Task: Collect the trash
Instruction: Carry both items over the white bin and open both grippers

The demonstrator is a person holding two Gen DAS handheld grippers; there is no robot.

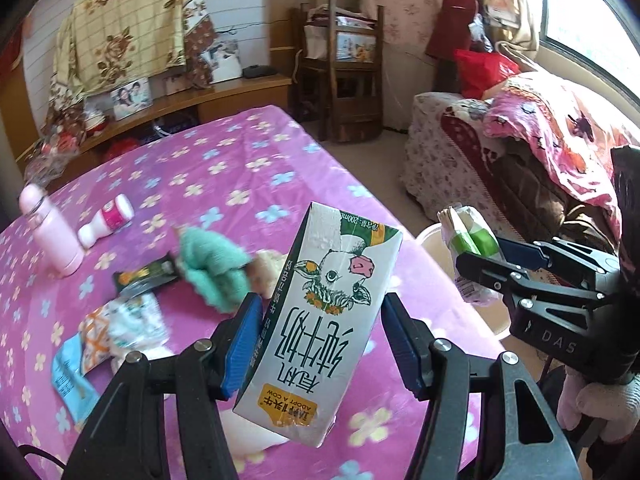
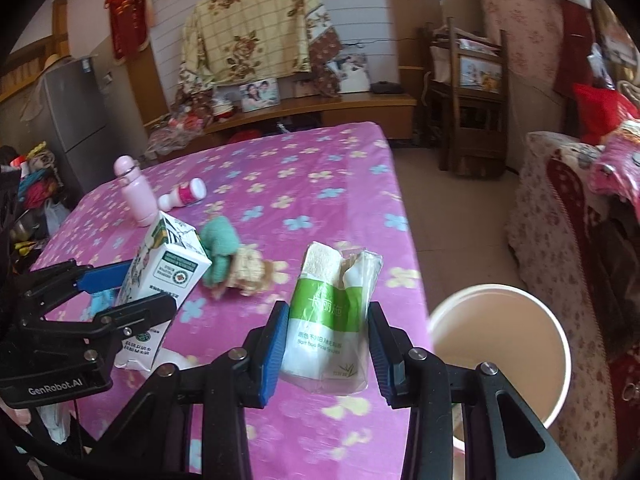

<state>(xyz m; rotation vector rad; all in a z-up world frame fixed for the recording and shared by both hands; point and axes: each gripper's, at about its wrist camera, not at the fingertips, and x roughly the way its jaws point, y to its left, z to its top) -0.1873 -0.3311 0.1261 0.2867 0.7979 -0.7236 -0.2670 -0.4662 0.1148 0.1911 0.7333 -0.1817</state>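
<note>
Left gripper: our left gripper (image 1: pixel 322 340) points down at a slant over the near part of the table and its blue pads are clamped on a milk carton (image 1: pixel 320 320). In the right wrist view we see it (image 2: pixel 120 288) from the side, at the left edge.

Milk carton: it is held above the tablecloth, tilted, with the printed cow upside down toward our camera. From the other side it (image 2: pixel 160 280) leans with its folded top up and to the left.

Right gripper: our right gripper (image 2: pixel 326 344) also slants down, and its jaws are closed on a tissue pack (image 2: pixel 332 320). In the left wrist view it (image 1: pixel 492 256) reaches in from the right edge.

Tissue pack: white and green, soft, with an open top. It hangs near the table's right edge, just left of the bin.

Bin: a pale round bin (image 2: pixel 560 360) stands on the floor beside the table's right edge, below and right of the tissue pack. Inside we see nothing.

Hand: a gloved hand (image 1: pixel 600 404) holds the right gripper's handle, low at the right edge of the left wrist view.

Table: the pink flowered cloth (image 1: pixel 240 168) carries a pink bottle (image 1: pixel 50 232) standing upright, a small white bottle (image 1: pixel 106 220) lying beside it, a green knitted item (image 1: pixel 212 268), a dark wrapper (image 1: pixel 146 276) and some crumpled wrappers (image 1: pixel 116 328) at the left.
</note>
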